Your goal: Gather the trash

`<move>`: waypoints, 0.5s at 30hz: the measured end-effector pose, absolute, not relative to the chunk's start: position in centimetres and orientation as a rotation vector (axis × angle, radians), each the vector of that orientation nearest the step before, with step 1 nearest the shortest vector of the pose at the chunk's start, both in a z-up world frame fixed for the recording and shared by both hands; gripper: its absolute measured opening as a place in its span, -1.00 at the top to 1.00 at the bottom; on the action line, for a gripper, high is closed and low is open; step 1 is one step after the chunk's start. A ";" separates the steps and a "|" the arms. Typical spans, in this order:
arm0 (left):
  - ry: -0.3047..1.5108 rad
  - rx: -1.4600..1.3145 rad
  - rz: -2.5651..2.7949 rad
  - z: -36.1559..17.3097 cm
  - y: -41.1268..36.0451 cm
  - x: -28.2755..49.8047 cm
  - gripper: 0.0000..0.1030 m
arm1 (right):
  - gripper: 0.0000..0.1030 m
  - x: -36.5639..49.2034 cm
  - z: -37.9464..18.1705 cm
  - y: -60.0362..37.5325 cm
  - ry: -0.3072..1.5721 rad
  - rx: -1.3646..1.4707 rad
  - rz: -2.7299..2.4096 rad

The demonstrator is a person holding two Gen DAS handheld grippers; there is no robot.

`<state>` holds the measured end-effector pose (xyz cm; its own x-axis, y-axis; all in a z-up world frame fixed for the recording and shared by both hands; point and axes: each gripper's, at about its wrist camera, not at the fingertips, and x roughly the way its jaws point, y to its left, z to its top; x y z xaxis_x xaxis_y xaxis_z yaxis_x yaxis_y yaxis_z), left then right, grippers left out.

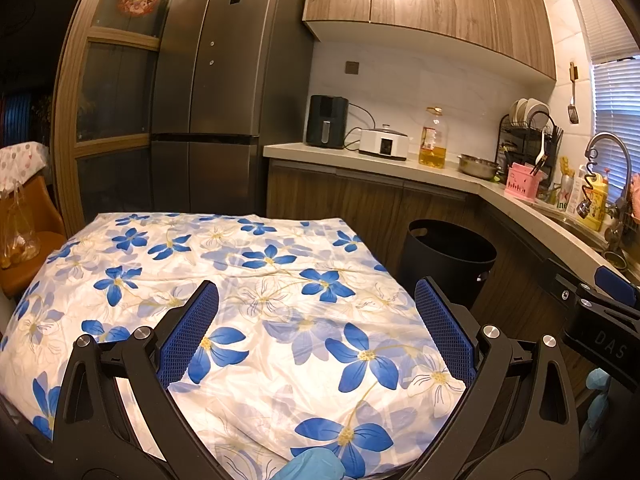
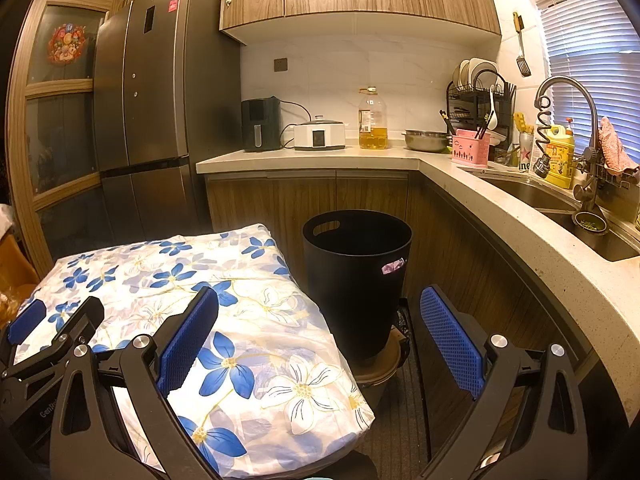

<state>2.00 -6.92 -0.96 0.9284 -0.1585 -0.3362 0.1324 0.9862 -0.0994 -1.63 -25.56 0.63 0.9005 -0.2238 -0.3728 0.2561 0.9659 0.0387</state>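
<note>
A black trash bin (image 2: 356, 276) is standing on the floor between a table with a blue-flowered cloth (image 2: 224, 320) and the wooden lower cabinets (image 2: 308, 196); its base is resting on a round wooden disc (image 2: 380, 364). Through the handle slot on its right wall something pale purple (image 2: 394, 267) is showing — what it is cannot be told. In the right wrist view the bin is sitting at about twelve o'clock, just beyond the fingertips; in the left wrist view the same bin (image 1: 448, 256) is lying toward two o'clock, past the table's far right corner.

The right gripper (image 2: 320, 312) is hanging with its jaws spread wide and nothing between them, the left blue pad over the cloth's edge, the right pad over the dark floor. The left gripper (image 1: 316, 308) is likewise gaping and holding nothing, hovering above the flowered cloth (image 1: 248, 280), which is looking bare of any litter. A blue-gloved fingertip (image 1: 312, 466) is peeking in at six o'clock.

Farther out, the countertop (image 2: 312, 158) is carrying a black air fryer (image 2: 261, 124), a white cooker (image 2: 319, 134), a bottle of oil (image 2: 373, 120) and a steel bowl (image 2: 426, 140). A sink (image 2: 560, 208) with a tall faucet (image 2: 568, 92) is sitting at three o'clock — a dark fridge (image 2: 152, 92) at ten.
</note>
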 end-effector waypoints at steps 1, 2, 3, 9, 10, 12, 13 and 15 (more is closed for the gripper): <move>0.350 -0.076 -0.148 -1.0 -6.9 2.0 -0.88 | -0.89 -1.6 0.7 -25.6 0.376 0.086 -0.249; 0.350 -0.076 -0.148 -0.9 -6.9 2.0 -0.88 | -0.89 -1.6 0.7 -25.5 0.375 0.086 -0.250; 0.350 -0.076 -0.148 -1.0 -6.9 2.0 -0.88 | -0.89 -1.6 0.7 -25.5 0.375 0.087 -0.249; 0.350 -0.077 -0.148 -0.9 -6.9 2.1 -0.88 | -0.89 -1.5 0.7 -25.5 0.376 0.088 -0.249; 0.350 -0.077 -0.148 -1.0 -6.8 2.0 -0.88 | -0.89 -1.6 0.7 -25.5 0.377 0.087 -0.250; 0.350 -0.078 -0.149 -0.9 -6.8 2.0 -0.88 | -0.89 -1.6 0.8 -25.5 0.375 0.088 -0.249; 0.350 -0.077 -0.149 -1.0 -6.8 2.0 -0.88 | -0.89 -1.6 0.7 -25.5 0.375 0.088 -0.250; 0.350 -0.077 -0.148 -0.9 -6.8 2.0 -0.88 | -0.89 -1.5 0.8 -25.4 0.375 0.088 -0.250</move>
<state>2.02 -6.85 -0.94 0.9286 -0.1577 -0.3358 0.1309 0.9862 -0.1011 -1.52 -25.43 0.79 0.9003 -0.2253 -0.3724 0.2578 0.9654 0.0391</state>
